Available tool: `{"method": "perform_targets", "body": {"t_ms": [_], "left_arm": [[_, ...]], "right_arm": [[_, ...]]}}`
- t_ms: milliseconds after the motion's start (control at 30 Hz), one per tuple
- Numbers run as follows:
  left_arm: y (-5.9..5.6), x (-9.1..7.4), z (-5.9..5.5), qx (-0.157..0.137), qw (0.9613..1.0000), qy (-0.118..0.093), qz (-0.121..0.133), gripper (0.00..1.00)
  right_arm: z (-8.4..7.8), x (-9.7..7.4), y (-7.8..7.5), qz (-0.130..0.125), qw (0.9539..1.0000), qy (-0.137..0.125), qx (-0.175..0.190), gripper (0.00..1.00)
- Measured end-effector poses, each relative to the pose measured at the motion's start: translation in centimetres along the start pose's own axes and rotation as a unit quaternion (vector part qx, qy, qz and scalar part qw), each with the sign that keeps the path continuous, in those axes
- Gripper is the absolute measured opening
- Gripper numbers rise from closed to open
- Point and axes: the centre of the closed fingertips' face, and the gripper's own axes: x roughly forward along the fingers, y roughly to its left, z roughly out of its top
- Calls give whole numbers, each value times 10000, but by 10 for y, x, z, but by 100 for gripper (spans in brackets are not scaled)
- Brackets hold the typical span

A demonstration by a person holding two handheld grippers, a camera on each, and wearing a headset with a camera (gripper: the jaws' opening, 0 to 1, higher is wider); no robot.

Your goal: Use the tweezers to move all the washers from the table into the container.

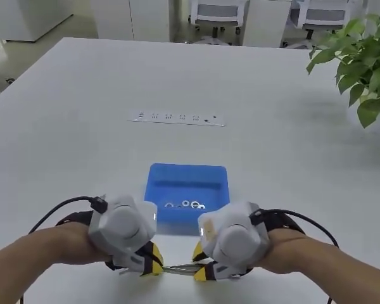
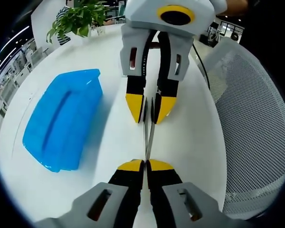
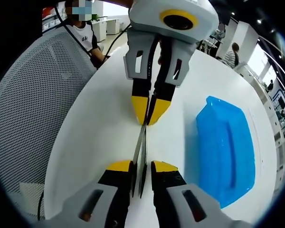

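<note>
A pair of thin metal tweezers (image 1: pixel 177 270) hangs level between my two grippers, close to the table's near edge. My left gripper (image 1: pixel 154 268) is shut on one end and my right gripper (image 1: pixel 202 271) is shut on the other. In the left gripper view my left gripper (image 2: pixel 146 164) pinches the tweezers (image 2: pixel 147 138), with the right gripper (image 2: pixel 150 110) opposite. The right gripper view shows my right gripper (image 3: pixel 141 165) on the tweezers (image 3: pixel 140 145), facing the left gripper (image 3: pixel 148 113). Just beyond stands the blue container (image 1: pixel 189 180) with several washers (image 1: pixel 185 205) inside.
The white table (image 1: pixel 272 158) has a socket strip (image 1: pixel 177 118) set in its middle. A green plant (image 1: pixel 361 57) stands at the right edge, and office chairs (image 1: pixel 218 12) line the far side. A mesh chair back (image 2: pixel 254 123) is behind me.
</note>
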Motion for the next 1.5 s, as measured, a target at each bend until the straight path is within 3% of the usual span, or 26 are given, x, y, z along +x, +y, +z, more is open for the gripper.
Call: {"method": "perform_targets", "body": {"t_ms": [167, 400, 600, 767, 900, 1033, 1133, 1233, 1300, 1500], "left_arm": [[0, -3, -4, -78, 10000, 5, 56, 10], [1, -12, -2, -245, 9995, -155, 147, 18], [7, -26, 4, -483, 9970, -461, 394, 27], [14, -39, 19, -812, 9897, -991, 636, 33], [19, -53, 26, -952, 9834, -1284, 861, 42], [21, -65, 31, -1111, 9758, -1538, 1087, 49], [23, -71, 31, -1195, 9712, -1653, 1229, 55], [24, -80, 32, -1323, 9628, -1872, 1431, 59], [24, -86, 34, -1384, 9573, -2004, 1559, 63], [16, -101, 40, -1450, 9456, -2274, 1818, 75]], "right_arm": [[3, -7, -4, -120, 9998, -138, 122, 22], [6, -24, -15, -416, 9979, -311, 378, 28], [9, -41, -22, -701, 9923, -610, 823, 33], [9, -56, -27, -953, 9847, -843, 1187, 38], [6, -69, -31, -1235, 9750, -1058, 1516, 43], [4, -85, -37, -1583, 9593, -1357, 1906, 50], [3, -94, -39, -1743, 9527, -1505, 1985, 55], [1, -107, -41, -1968, 9411, -1701, 2163, 59], [-2, -113, -41, -2107, 9363, -1741, 2206, 62], [-9, -129, -39, -2352, 9227, -1887, 2402, 74]]}}
